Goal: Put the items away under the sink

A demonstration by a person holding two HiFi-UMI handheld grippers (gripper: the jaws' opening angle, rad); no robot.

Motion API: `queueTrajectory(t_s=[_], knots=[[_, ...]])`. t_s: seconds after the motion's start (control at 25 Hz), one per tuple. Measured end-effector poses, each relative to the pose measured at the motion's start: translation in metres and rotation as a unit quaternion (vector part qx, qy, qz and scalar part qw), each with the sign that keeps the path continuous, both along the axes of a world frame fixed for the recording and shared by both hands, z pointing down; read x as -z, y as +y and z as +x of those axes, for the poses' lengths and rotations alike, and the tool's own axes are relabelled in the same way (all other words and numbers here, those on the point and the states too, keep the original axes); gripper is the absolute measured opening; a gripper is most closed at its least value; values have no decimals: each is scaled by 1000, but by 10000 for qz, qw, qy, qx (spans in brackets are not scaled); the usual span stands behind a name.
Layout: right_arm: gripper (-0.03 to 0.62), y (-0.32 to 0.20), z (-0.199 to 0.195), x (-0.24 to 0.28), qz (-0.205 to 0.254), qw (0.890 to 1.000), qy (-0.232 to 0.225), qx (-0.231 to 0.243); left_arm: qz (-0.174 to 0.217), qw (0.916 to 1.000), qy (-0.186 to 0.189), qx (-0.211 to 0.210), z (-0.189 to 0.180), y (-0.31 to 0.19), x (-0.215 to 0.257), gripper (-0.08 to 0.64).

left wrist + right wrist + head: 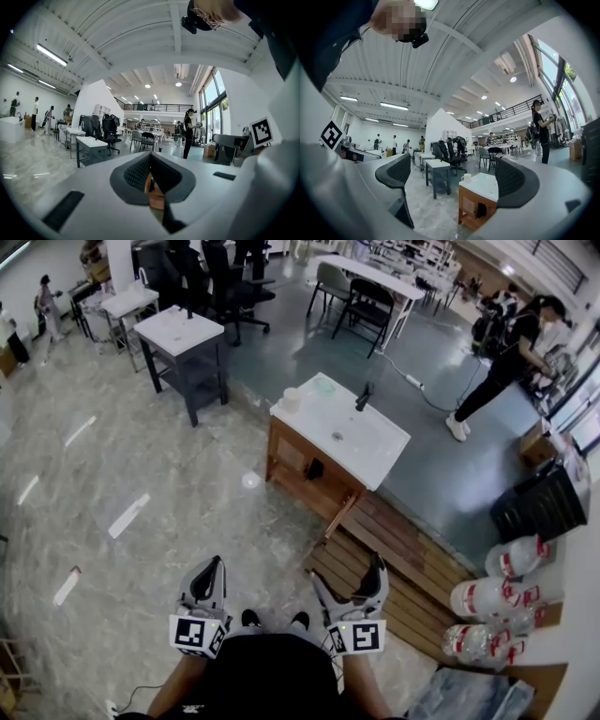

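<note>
Here the person stands well back from the sink cabinet (309,474), a wooden unit with a white tabletop (370,442) and a black tap (364,396) at its far edge. A white cup (291,399) stands on the tabletop's left corner, and a pale green dish (324,385) lies near it, closer to the back edge. In the open space under the tabletop sits a small dark object (315,468); what it is cannot be told. A small white thing (250,481) lies on the floor just left of the cabinet.

Both grippers are held low, close to the person's body and far from the cabinet. The left gripper (214,566) has its fingers (136,173) pressed together, with only a thin slit between them and nothing gripped; the wooden cabinet shows through that slit in the distance. The right gripper (349,579) has its fingers (398,171) spread wide and holds nothing. In the right gripper view the cabinet and its cup (466,177) appear in the gap, well beyond the fingertips.

Wooden decking (403,568) lies on the floor to the right of the cabinet, and several large water bottles (483,598) rest on their sides at its far right end. A grey table (183,348) with a white top stands behind and to the left of the cabinet. A person in black (502,371) bends forward at the right of the room.
</note>
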State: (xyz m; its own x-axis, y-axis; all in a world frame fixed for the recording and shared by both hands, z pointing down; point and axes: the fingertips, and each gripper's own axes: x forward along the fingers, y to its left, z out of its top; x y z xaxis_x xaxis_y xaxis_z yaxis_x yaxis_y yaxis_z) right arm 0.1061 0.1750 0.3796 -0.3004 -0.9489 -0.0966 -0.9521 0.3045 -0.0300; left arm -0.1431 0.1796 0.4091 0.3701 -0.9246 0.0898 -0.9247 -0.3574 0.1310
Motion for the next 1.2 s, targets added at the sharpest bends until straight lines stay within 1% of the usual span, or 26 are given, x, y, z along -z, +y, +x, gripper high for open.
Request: queueTrajectory(t_s=[0.08,0.24,0.44,0.68,0.8,0.96,1.2], knots=[[543,0,-10,-2,1,10000,19,-4,-19,10000,32,39,-13,-1,-4,5],[541,-4,-27,-6,-33,10000,61,6,-25,10000,-66,7,-30,-3,-6,5],[541,-12,-42,-11,-129,9999,83,54,-46,10000,-63,-52,-39,-11,-8,5],[541,-38,-49,-17,-186,9998,78,50,-112,9999,-2,-63,-45,-36,-16,5],[541,-61,-51,-21,-184,9998,87,69,-139,9999,1,-32,-47,-56,-21,5],[541,-106,-51,-26,-182,9998,56,88,-173,9998,-16,-31,-44,-94,-28,5],[541,-193,-48,-32,-215,9996,-130,115,-253,9996,-131,-57,-37,-174,-30,5]])
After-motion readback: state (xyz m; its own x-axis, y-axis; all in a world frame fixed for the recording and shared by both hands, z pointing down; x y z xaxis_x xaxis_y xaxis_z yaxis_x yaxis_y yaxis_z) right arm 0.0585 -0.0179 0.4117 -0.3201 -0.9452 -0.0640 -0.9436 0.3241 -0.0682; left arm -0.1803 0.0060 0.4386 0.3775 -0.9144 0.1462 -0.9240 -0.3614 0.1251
